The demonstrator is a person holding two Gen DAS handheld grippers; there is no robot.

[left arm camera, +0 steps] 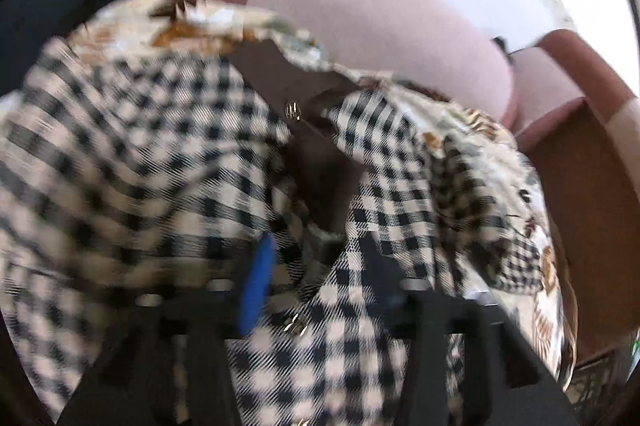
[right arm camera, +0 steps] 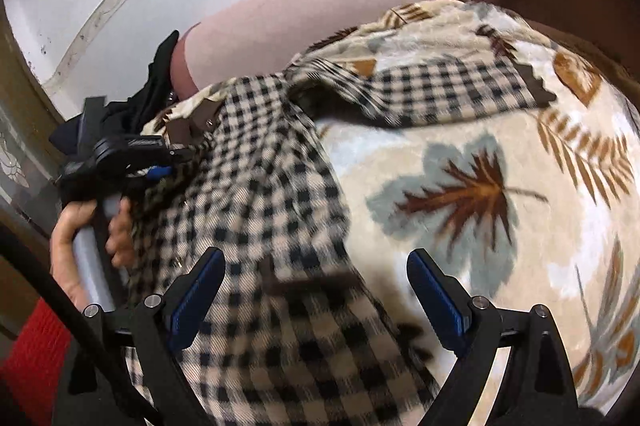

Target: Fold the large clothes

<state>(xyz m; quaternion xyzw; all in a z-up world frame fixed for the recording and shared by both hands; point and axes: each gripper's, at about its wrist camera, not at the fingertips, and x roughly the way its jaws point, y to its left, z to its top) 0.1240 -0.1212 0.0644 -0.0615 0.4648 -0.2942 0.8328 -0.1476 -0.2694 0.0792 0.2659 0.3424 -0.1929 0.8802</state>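
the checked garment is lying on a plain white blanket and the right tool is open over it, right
Not quite: the blanket is not plain white. The right wrist view shows it cream with brown and grey leaf prints. The rest holds: the checked garment lies on it and the right tool is open above the cloth.

No legible text, label or number anywhere
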